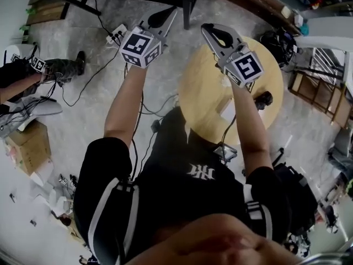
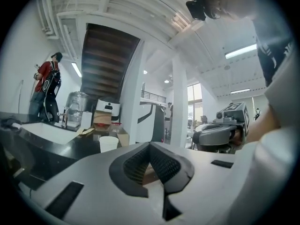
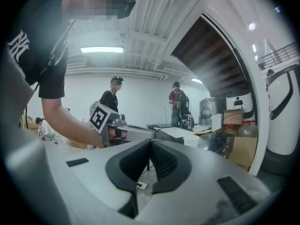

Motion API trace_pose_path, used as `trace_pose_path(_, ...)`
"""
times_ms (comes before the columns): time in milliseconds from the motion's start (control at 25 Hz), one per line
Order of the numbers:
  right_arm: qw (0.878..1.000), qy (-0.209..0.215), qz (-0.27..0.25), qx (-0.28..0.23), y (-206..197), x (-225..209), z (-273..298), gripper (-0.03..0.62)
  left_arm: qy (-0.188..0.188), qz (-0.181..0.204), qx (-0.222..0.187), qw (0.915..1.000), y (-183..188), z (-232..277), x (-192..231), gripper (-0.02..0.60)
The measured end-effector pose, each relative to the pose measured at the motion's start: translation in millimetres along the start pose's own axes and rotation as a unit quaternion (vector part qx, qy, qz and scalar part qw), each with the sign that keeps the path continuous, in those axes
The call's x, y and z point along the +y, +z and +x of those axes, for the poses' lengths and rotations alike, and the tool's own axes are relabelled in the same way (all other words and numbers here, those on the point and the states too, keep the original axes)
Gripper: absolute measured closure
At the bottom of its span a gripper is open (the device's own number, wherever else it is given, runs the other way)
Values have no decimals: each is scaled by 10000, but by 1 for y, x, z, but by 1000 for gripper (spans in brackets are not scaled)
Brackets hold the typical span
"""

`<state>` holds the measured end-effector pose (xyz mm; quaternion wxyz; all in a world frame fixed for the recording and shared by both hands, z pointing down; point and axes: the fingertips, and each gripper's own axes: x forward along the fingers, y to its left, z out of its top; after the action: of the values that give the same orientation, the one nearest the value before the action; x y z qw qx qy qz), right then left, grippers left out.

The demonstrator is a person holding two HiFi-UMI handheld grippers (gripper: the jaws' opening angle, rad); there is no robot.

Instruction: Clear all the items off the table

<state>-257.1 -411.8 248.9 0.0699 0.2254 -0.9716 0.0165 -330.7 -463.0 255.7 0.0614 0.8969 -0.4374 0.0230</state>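
Seen from the head view, a round wooden table stands on the floor below my raised arms. A small black object and a pale flat item lie on its right side. My left gripper is held up over the floor left of the table, jaws shut with nothing between them. My right gripper hangs over the table's far edge, also shut and empty. Each gripper view catches the other gripper: the right one and the left one.
Cables and a power strip run across the floor at left, near a cardboard box and a seated person's leg. A wooden rack stands at right. A white cup sits on a dark counter. Two people stand further back.
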Motion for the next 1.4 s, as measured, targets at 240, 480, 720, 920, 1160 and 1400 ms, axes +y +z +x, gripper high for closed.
trace_pose_path(240,9996,77,148,221,-2,61,-31,591,-237,-340,208,9989,-18,-61,-59,571)
trace_pose_path(480,9992,-59,261,281,9,97,-66,590,-483,-579,358,9965,-17,-101,-105,571)
trace_pose_path(720,9997,-110,188,124,21,131,-113,589,-671,-885,271,9934,-7,-118,-163,571)
trace_pose_path(920,9998,-11,116,-173,34,164,-156,591,-685,-785,342,9940,-1,-142,-217,571)
trace_pose_path(1160,9987,190,23,-482,45,210,-226,590,-794,-560,518,9939,4,-171,-318,571)
trace_pose_path(1400,9963,380,-87,-766,61,250,-265,591,-701,-444,496,9953,17,-201,-373,571)
